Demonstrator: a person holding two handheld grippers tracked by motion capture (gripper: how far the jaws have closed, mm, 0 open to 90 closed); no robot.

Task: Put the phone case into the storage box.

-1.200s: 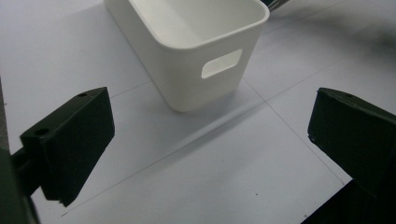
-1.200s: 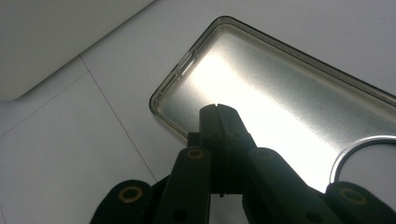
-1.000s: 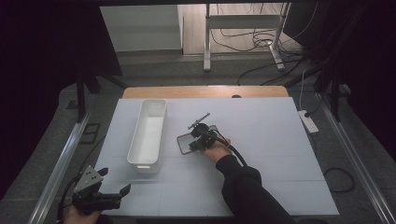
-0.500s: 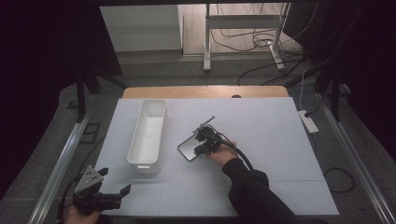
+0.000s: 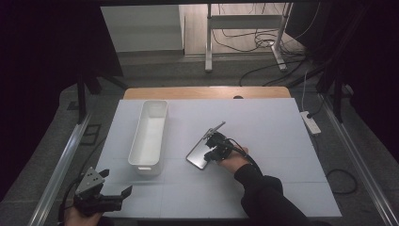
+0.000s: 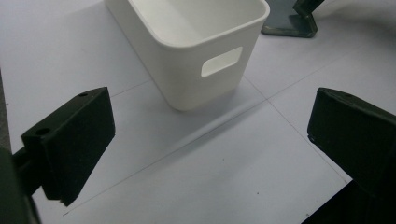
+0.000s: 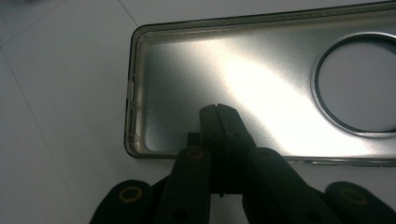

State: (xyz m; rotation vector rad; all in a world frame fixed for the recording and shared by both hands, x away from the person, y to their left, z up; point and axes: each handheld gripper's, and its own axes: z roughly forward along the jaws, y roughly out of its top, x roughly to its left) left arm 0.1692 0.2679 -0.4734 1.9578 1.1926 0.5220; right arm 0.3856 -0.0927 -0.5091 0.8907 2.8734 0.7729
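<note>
A shiny silver phone case (image 5: pixel 198 156) with a round camera hole lies open side up on the white table (image 5: pixel 282 141). My right gripper (image 5: pixel 212 151) is shut, its joined tips (image 7: pixel 218 112) resting inside the case (image 7: pixel 261 79) near its long edge; nothing is pinched between them. Behind it stands a thin dark grey stand (image 5: pixel 214 129). My left gripper (image 5: pixel 116 181) hovers open at the table's near left corner with nothing between its jaws. In the left gripper view (image 6: pixel 210 154) it faces the short handled end of a white bin (image 6: pixel 196 42).
The long white bin (image 5: pixel 150 132) lies left of centre, and the grey stand (image 6: pixel 289 21) shows beyond its end. A power strip (image 5: pixel 310 122) sits off the table's right edge. Metal rails run along both sides.
My right gripper has slid toward the near right, and the phone case has travelled with it. The left gripper has stayed put.
</note>
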